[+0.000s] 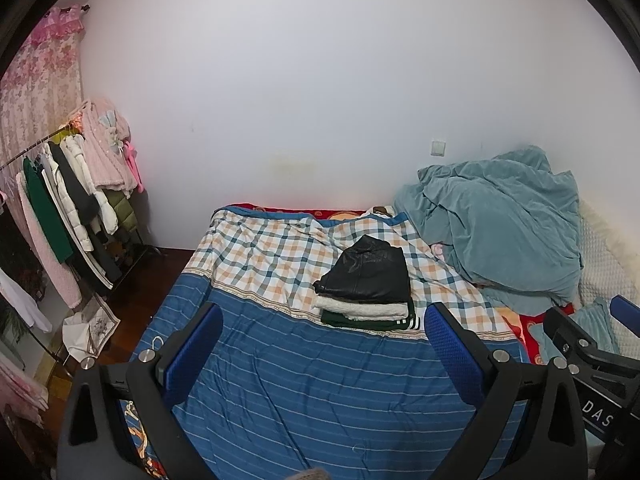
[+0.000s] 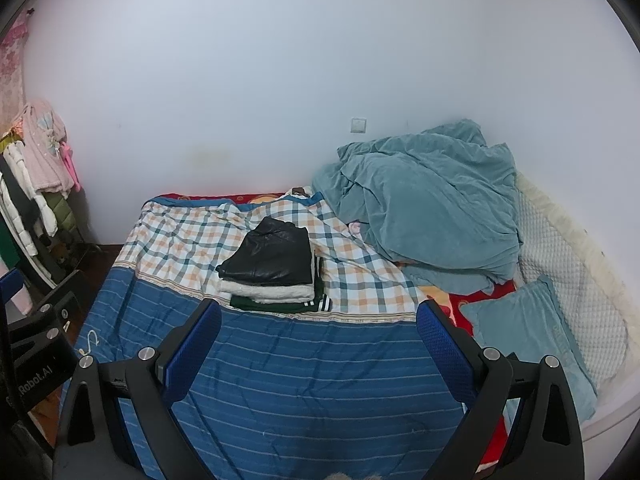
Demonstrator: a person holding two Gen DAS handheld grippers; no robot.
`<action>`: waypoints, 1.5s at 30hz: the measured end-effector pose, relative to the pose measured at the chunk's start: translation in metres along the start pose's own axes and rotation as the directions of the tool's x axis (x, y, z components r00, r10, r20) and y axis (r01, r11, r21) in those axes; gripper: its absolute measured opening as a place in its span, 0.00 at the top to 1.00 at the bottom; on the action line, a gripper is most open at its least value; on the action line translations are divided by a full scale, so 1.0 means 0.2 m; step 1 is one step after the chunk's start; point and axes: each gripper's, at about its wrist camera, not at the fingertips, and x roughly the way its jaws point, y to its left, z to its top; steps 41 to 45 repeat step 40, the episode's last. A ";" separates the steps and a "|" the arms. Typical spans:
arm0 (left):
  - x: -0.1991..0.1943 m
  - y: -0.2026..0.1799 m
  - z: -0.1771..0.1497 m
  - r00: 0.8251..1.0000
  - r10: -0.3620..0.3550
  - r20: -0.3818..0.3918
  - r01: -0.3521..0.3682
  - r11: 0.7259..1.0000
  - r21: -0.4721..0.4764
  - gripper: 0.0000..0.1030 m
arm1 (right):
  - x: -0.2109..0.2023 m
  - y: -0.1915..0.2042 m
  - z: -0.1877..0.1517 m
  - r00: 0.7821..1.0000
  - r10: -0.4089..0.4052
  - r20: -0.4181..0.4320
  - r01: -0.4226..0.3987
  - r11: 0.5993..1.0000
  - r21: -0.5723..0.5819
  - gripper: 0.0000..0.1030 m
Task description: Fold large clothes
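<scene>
Left wrist view: the left gripper (image 1: 324, 320) has its jaws spread wide and empty above the bed (image 1: 320, 392); the stack of folded clothes (image 1: 368, 284) lies just beyond, between them.

Right wrist view: the right gripper (image 2: 318, 316) is likewise spread and empty, the stack (image 2: 272, 268) ahead, nearer its left jaw, a teal blanket (image 2: 420, 200) beyond the right jaw.

Dim, cool, even indoor light; soft shadows, mild grain, strong fisheye bending, dark vignetted corners.

Bare striped bedspread (image 2: 312, 364) before folded stack (image 2: 274, 270); blanket heap (image 2: 424, 208) rightward.
</scene>
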 end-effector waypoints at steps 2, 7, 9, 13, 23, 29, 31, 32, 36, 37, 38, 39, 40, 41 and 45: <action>0.00 0.00 0.00 1.000 0.000 0.000 0.000 1.000 -0.002 0.00 | 0.00 0.00 0.00 1.000 0.000 0.000 0.000 1.000 0.002 0.04; 0.00 0.00 0.00 1.000 -0.001 0.002 0.001 1.000 -0.002 0.00 | -0.02 -0.02 0.00 1.000 -0.005 0.006 0.005 1.000 0.002 0.04; 0.00 0.00 0.00 1.000 -0.001 0.000 0.001 1.000 -0.002 0.00 | -0.03 -0.02 0.00 1.000 -0.005 0.007 0.005 1.000 0.002 0.04; 0.00 -0.01 0.00 1.000 0.003 0.002 -0.003 1.000 0.000 0.00 | -0.03 -0.04 0.00 1.000 -0.009 0.009 0.009 1.000 0.006 0.04; -0.02 -0.02 -0.03 1.000 0.009 0.008 -0.009 1.000 0.006 0.00 | -0.03 -0.06 0.02 1.000 -0.010 0.006 0.010 1.000 0.001 0.03; -0.02 -0.02 -0.04 1.000 0.010 0.009 -0.010 1.000 0.007 0.00 | -0.04 -0.07 0.02 1.000 -0.013 0.016 0.013 1.000 0.003 0.03; -0.02 -0.02 -0.04 1.000 0.009 0.007 -0.009 1.000 0.007 0.00 | -0.04 -0.06 0.01 1.000 -0.011 0.016 0.011 1.000 0.002 0.03; -0.03 -0.02 -0.05 1.000 0.008 0.007 -0.008 1.000 0.006 0.00 | -0.04 -0.06 0.01 1.000 -0.010 0.016 0.010 1.000 0.001 0.03; -0.03 -0.02 -0.05 1.000 0.007 0.007 -0.007 1.000 0.005 0.00 | -0.05 -0.06 0.00 1.000 -0.012 0.016 0.012 1.000 0.004 0.03; -0.03 -0.02 -0.05 1.000 0.008 0.008 -0.008 1.000 0.004 0.00 | -0.05 -0.06 0.01 1.000 -0.012 0.016 0.012 1.000 0.003 0.03; -0.03 -0.02 -0.05 1.000 0.010 0.009 -0.010 1.000 0.004 0.00 | -0.05 -0.06 0.01 1.000 -0.011 0.017 0.011 1.000 0.003 0.03; -0.03 -0.02 -0.05 1.000 0.011 0.011 -0.011 1.000 0.004 0.00 | -0.06 -0.05 0.00 1.000 -0.014 0.018 0.014 1.000 0.005 0.03; -0.04 -0.02 -0.06 1.000 0.011 0.012 -0.011 1.000 0.004 0.00 | -0.05 -0.06 0.00 1.000 -0.014 0.018 0.013 1.000 0.005 0.03; -0.04 -0.02 -0.06 1.000 0.011 0.012 -0.011 1.000 0.004 0.00 | -0.05 -0.06 0.00 1.000 -0.014 0.018 0.013 1.000 0.005 0.03; -0.04 -0.02 -0.06 1.000 0.011 0.012 -0.011 1.000 0.004 0.00 | -0.05 -0.06 0.00 1.000 -0.014 0.018 0.013 1.000 0.005 0.03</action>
